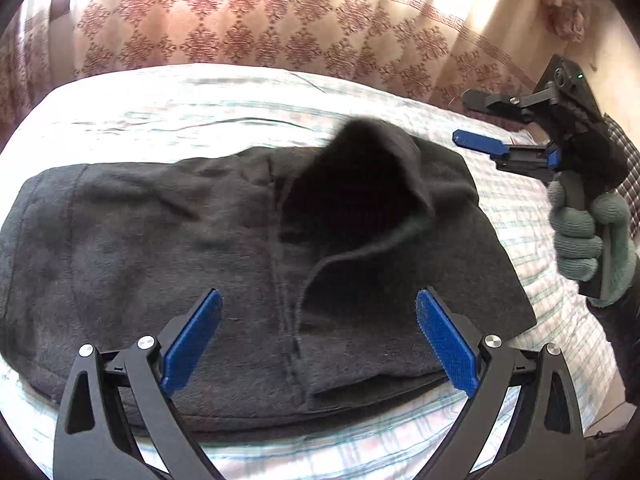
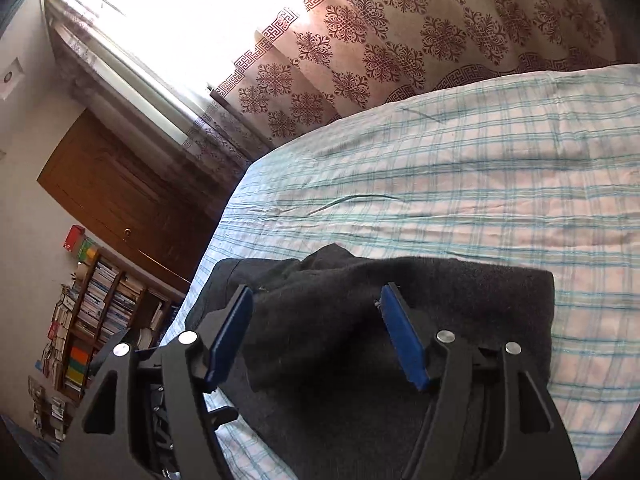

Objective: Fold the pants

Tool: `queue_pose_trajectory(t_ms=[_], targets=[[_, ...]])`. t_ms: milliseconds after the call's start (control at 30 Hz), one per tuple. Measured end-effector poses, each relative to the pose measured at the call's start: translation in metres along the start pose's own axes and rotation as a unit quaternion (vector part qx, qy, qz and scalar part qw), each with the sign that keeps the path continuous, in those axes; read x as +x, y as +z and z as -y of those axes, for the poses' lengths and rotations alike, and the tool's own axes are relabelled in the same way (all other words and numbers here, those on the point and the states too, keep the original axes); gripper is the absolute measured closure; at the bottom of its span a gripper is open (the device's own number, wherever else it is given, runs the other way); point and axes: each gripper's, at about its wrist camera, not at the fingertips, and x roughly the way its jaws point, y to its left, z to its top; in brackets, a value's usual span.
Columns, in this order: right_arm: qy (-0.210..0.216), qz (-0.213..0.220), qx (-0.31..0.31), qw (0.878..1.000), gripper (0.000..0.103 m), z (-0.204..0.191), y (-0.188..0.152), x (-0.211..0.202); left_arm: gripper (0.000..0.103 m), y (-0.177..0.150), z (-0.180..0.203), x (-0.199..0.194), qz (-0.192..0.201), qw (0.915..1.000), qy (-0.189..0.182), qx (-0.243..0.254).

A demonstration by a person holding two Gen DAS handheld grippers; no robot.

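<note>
Dark grey pants point(image 1: 160, 240) lie folded in a broad bundle on the bed, and a flap of the cloth point(image 1: 360, 168) near the middle stands up, blurred. My left gripper point(image 1: 320, 294) hovers over the near part of the pants, open, its blue pads point(image 1: 192, 340) wide apart with nothing held. My right gripper point(image 1: 462, 117) is in the air at the right, beyond the bundle's right edge, held by a gloved hand point(image 1: 580, 240). It is open and empty. In the right wrist view the right gripper point(image 2: 317, 289) looks down over the pants point(image 2: 480, 300).
The bed carries a pale sheet with a blue-green check point(image 1: 200, 100) point(image 2: 440, 180). A patterned curtain point(image 1: 240, 20) point(image 2: 440, 20) hangs behind it. Left of the bed are a wooden door point(image 2: 120, 192) and a full bookshelf point(image 2: 92, 312).
</note>
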Motion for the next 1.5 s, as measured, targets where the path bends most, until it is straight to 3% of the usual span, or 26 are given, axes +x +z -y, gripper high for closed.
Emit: queue_pose_trajectory(t_ms=[133, 300, 467, 567, 633, 733, 867, 967, 1067, 1200, 1300, 1433, 1500], targets=[[-0.009, -0.031, -0.016, 0.999, 0.036, -0.006, -0.019, 0.009, 0.004, -0.003, 0.002, 0.026, -0.027, 0.9995, 0.011, -0.011], [-0.077, -0.072, -0.112, 0.988, 0.036, -0.036, -0.023, 0.077, 0.004, -0.019, 0.002, 0.037, -0.045, 0.9987, 0.019, -0.017], [-0.114, -0.136, -0.164, 0.97, 0.035, -0.044, -0.025, 0.152, 0.003, -0.039, 0.018, 0.041, -0.048, 0.9976, 0.042, 0.026], [-0.126, -0.157, -0.182, 0.963, 0.023, -0.036, -0.037, 0.175, 0.003, -0.042, 0.021, 0.041, -0.047, 0.9972, 0.043, 0.039], [-0.127, -0.155, -0.193, 0.96, 0.024, -0.039, -0.038, 0.172, 0.003, -0.04, 0.018, 0.038, -0.05, 0.9977, 0.032, 0.032], [-0.093, -0.139, -0.164, 0.972, 0.032, -0.044, -0.027, 0.146, 0.003, -0.031, 0.014, 0.028, -0.049, 0.998, 0.032, 0.026], [-0.099, -0.049, -0.146, 0.983, 0.032, -0.049, -0.014, 0.07, 0.003, -0.006, 0.012, 0.005, -0.003, 0.998, 0.058, 0.028], [-0.166, 0.004, -0.106, 0.98, 0.032, -0.023, -0.018, 0.018, 0.003, 0.019, 0.016, 0.003, 0.026, 0.998, 0.049, 0.031], [-0.249, 0.039, -0.061, 0.966, 0.036, 0.011, -0.023, -0.012, 0.003, 0.047, 0.028, 0.021, 0.041, 0.9966, 0.05, 0.051], [-0.326, 0.047, 0.005, 0.944, 0.039, 0.054, -0.024, -0.018, 0.003, 0.084, 0.04, 0.06, 0.035, 0.9979, 0.033, 0.044], [-0.334, 0.036, 0.032, 0.941, 0.039, 0.077, -0.024, -0.004, 0.003, 0.099, 0.042, 0.09, 0.017, 0.9987, 0.037, 0.029], [-0.335, 0.023, 0.044, 0.941, 0.039, 0.094, -0.021, 0.015, 0.008, 0.1, 0.021, 0.127, -0.042, 0.9941, 0.1, 0.0], [-0.337, 0.011, 0.046, 0.94, 0.036, 0.102, -0.021, 0.024, 0.008, 0.085, 0.003, 0.136, -0.056, 0.9942, 0.087, -0.03]])
